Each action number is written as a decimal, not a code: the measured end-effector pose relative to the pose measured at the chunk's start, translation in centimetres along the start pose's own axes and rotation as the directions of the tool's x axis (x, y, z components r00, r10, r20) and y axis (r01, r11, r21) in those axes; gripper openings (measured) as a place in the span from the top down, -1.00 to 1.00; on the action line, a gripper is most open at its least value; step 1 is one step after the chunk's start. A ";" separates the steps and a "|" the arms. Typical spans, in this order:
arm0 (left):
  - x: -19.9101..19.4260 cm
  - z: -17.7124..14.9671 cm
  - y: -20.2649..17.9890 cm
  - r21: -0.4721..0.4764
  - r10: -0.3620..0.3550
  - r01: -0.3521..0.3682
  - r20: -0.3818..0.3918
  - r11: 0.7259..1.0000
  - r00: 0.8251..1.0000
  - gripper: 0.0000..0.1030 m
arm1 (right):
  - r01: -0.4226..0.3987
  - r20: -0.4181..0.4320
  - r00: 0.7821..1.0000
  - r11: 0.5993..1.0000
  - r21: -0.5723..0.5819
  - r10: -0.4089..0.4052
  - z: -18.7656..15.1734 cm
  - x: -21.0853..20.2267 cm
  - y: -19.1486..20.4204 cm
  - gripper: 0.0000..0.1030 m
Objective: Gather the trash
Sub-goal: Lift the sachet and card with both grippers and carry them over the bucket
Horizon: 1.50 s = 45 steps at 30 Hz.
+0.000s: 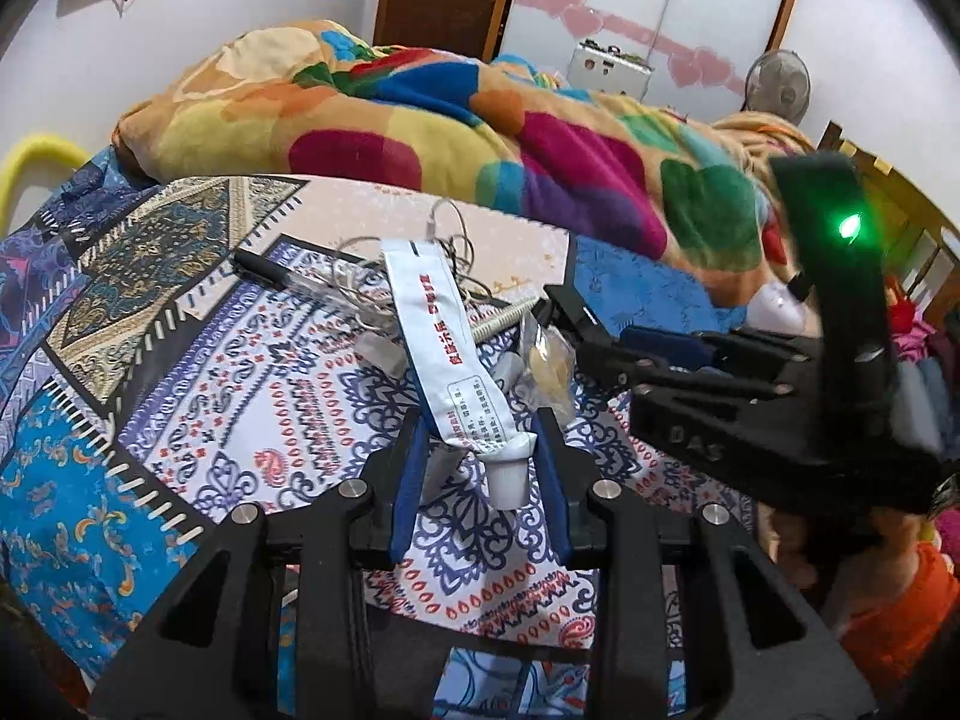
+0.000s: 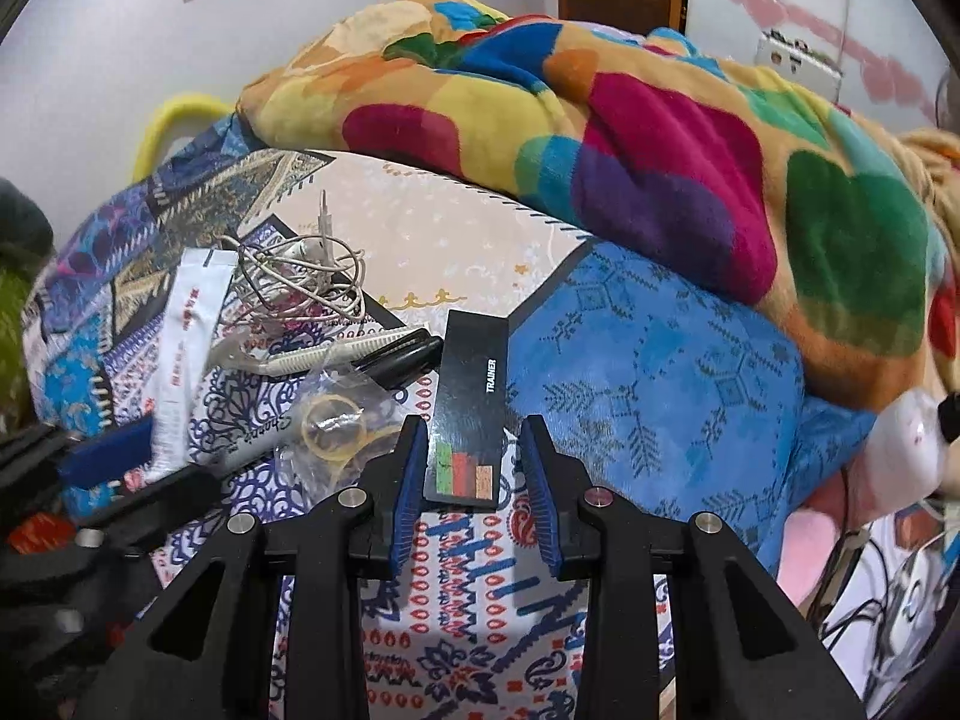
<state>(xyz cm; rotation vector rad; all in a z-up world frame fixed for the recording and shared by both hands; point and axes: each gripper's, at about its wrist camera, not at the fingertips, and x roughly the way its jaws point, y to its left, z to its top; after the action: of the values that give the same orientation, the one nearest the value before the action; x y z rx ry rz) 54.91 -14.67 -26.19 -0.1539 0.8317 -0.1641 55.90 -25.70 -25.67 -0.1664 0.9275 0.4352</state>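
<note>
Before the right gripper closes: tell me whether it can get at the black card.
Probably yes. The black card lies flat on the bedspread with its near end already between the right gripper's open pads; nothing covers it.

A bed (image 2: 600,360) carries a blanket (image 2: 660,138), earphones (image 2: 300,276), and tube (image 1: 444,360).

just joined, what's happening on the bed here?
A person is clearing clutter off a patterned bedspread with two handheld grippers. The left gripper has the cap end of a white tube between its pads. The right gripper straddles a black card marked TRAINER. Earphones, markers and a rubber-band bag lie nearby.
</note>
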 end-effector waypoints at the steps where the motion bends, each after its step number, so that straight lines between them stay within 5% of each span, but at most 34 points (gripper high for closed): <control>1: -0.3 0.1 0.2 -0.007 -0.003 0.003 0.003 1.000 1.000 0.33 | 0.012 0.002 1.000 1.000 -0.008 -0.012 0.0 0.0 0.0 0.56; 7: -1.9 0.3 1.0 -0.032 -0.022 0.023 0.005 0.999 1.000 0.33 | -0.038 -0.008 0.999 0.994 0.098 0.039 -0.5 -0.7 -1.3 0.56; 23: -8.1 -0.4 1.4 0.016 0.020 -0.021 0.041 1.000 0.999 0.33 | -0.012 0.075 0.997 0.995 0.094 0.005 -2.6 -7.8 0.9 0.56; 45: -23.9 -0.6 4.5 0.006 0.065 -0.068 0.209 0.998 0.976 0.33 | -0.070 0.277 0.958 0.997 -0.040 0.079 0.4 -21.8 12.0 0.56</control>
<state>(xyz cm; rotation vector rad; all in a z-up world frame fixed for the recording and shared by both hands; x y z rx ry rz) 38.98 -5.43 -10.30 -0.1285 0.6252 -0.0882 39.67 -21.12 -7.41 -0.0946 0.6519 0.5281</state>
